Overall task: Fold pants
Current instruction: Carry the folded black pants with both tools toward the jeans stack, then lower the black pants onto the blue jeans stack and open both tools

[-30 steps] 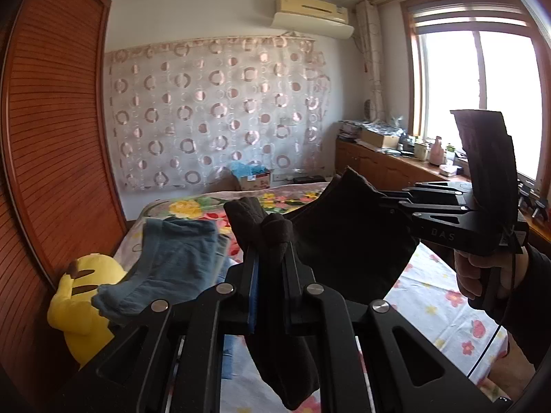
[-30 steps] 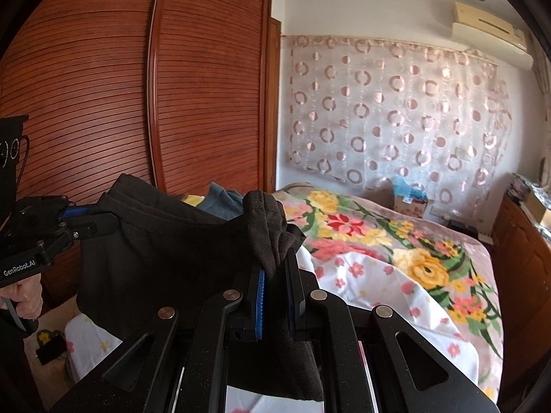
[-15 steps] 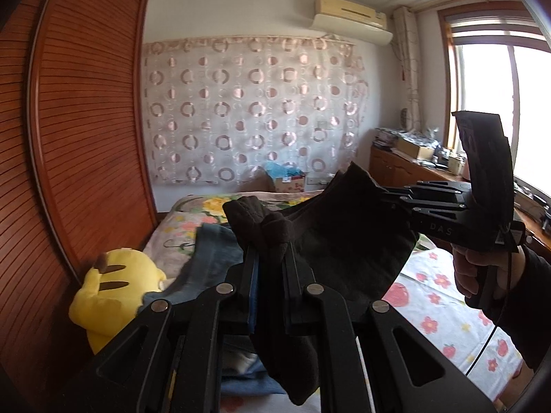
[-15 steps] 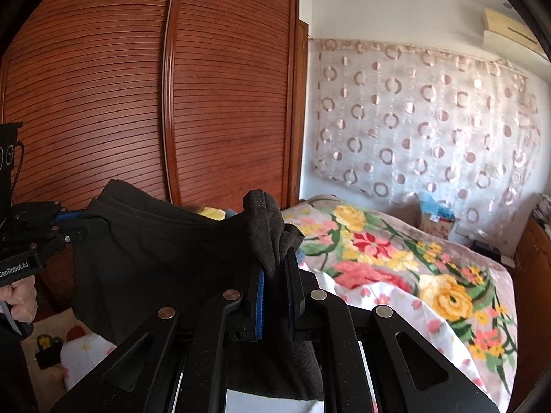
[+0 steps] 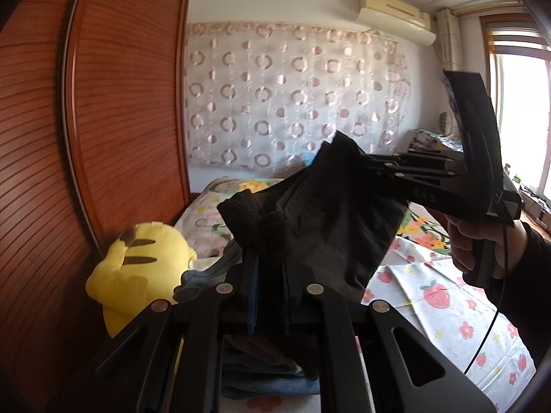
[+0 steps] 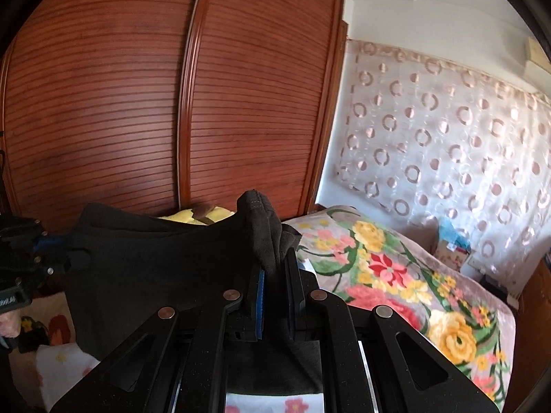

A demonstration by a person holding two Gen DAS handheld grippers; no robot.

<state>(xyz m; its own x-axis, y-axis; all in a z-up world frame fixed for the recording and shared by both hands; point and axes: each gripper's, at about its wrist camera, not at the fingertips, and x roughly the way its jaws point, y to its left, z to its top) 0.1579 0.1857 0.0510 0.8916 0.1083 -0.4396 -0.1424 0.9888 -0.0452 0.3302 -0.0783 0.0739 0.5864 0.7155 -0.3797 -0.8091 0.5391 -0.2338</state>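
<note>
black pants [image 5: 320, 220] held up in the air above the bed [image 6: 396, 275], stretched between both grippers. left gripper [image 5: 267, 275] clamped tight on one bunched corner, right gripper [image 6: 273, 272] clamped tight on the other. yellow plush toy [image 5: 137, 268] at the bed's wardrobe-side edge, folded jeans [image 5: 261, 378] on the bed under the pants.

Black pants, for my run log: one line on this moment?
black pants held in air | left gripper shut on it | right gripper shut on it | bed below
</note>
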